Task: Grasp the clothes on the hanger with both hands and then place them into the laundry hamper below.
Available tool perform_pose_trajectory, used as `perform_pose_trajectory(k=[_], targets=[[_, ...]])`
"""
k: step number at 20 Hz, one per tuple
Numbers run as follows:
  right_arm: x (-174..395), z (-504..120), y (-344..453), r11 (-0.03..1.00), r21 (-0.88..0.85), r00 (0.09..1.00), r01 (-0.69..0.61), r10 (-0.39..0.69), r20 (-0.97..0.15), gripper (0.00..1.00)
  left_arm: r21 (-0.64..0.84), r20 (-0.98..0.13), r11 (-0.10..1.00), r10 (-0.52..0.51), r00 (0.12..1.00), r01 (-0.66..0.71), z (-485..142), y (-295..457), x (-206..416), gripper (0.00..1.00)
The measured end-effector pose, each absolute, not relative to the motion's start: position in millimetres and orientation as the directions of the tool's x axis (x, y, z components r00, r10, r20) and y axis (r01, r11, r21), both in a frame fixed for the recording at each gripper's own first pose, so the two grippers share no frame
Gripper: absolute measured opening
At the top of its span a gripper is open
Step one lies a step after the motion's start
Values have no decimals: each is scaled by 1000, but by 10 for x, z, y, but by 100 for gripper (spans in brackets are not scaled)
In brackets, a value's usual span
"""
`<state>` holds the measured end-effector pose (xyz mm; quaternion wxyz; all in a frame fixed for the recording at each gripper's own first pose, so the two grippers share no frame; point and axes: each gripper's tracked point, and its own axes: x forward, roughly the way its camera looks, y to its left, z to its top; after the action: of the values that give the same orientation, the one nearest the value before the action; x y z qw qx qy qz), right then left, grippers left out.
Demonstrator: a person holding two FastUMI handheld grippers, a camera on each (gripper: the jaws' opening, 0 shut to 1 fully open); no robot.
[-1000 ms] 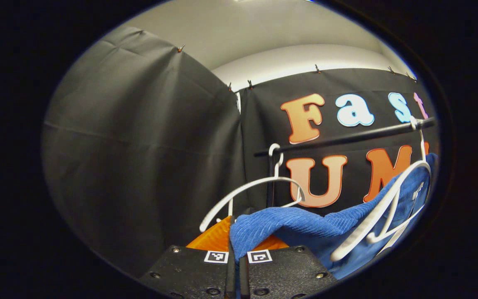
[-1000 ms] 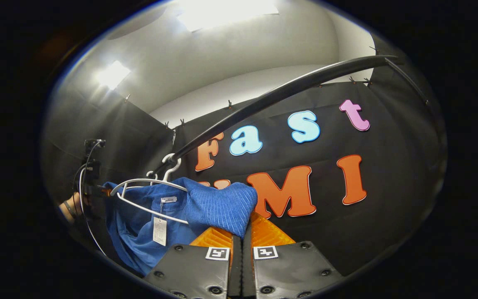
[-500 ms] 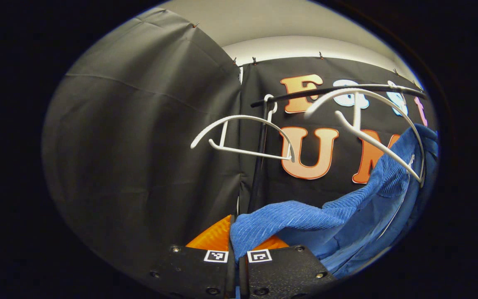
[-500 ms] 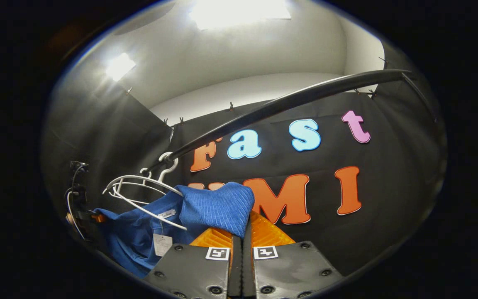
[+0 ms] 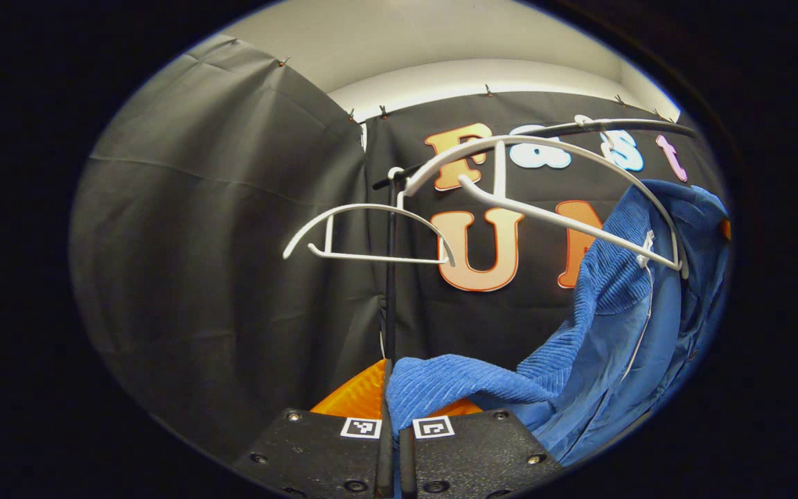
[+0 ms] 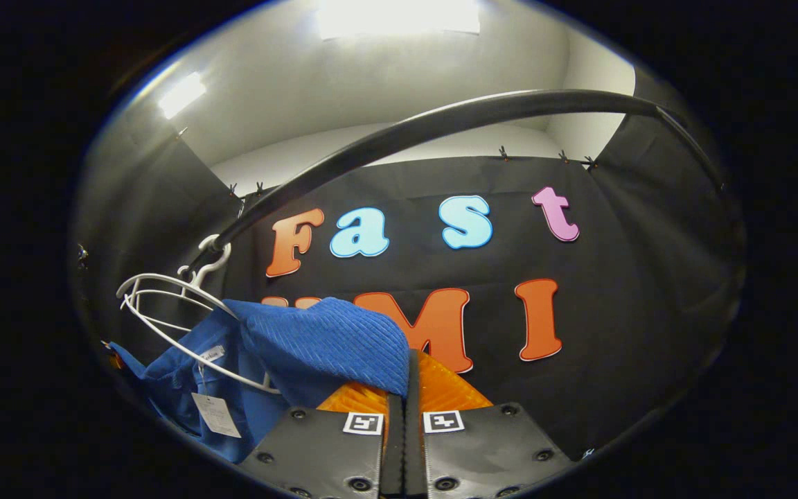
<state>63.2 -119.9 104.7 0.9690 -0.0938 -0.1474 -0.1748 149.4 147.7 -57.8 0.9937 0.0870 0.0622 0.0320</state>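
Observation:
A blue ribbed garment (image 5: pixel 621 333) hangs slack between my two grippers. My left gripper (image 5: pixel 391 388) is shut on one shoulder of it, the cloth bunched between the fingers. In the right gripper view my right gripper (image 6: pixel 409 378) is shut on the other shoulder of the blue garment (image 6: pixel 323 339). The white hanger (image 5: pixel 551 187) that carried it hangs from the black rail (image 5: pixel 621 127), bare on its left arm, with its right end still inside the collar. In the right gripper view the same white hanger (image 6: pixel 170 305) hooks on the black rail (image 6: pixel 440 121).
A second, bare white hanger (image 5: pixel 364 235) hangs farther left, by the rail's upright black post (image 5: pixel 391 291). A paper tag (image 6: pixel 215 414) dangles from the garment's collar. Black cloth walls close in the back and the left side.
Both grippers have pulled the garment down and off the hanger's left arm. The hangers and rail have risen in the left gripper view. The right gripper view has swung right.

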Motion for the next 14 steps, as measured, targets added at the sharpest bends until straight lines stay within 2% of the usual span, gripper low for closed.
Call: perform_pose_trajectory(k=[7, 14], targets=[[805, 526, -1711, 872, -166, 880, 461, -425, 210, 8, 114, -216, 993, 10, 976, 15, -1162, 1011, 1535, 4], [741, 96, -1766, 837, -303, 890, 456, -434, 142, 8, 58, -282, 998, -9, 959, 27, -1498, 909, 1388, 4]])
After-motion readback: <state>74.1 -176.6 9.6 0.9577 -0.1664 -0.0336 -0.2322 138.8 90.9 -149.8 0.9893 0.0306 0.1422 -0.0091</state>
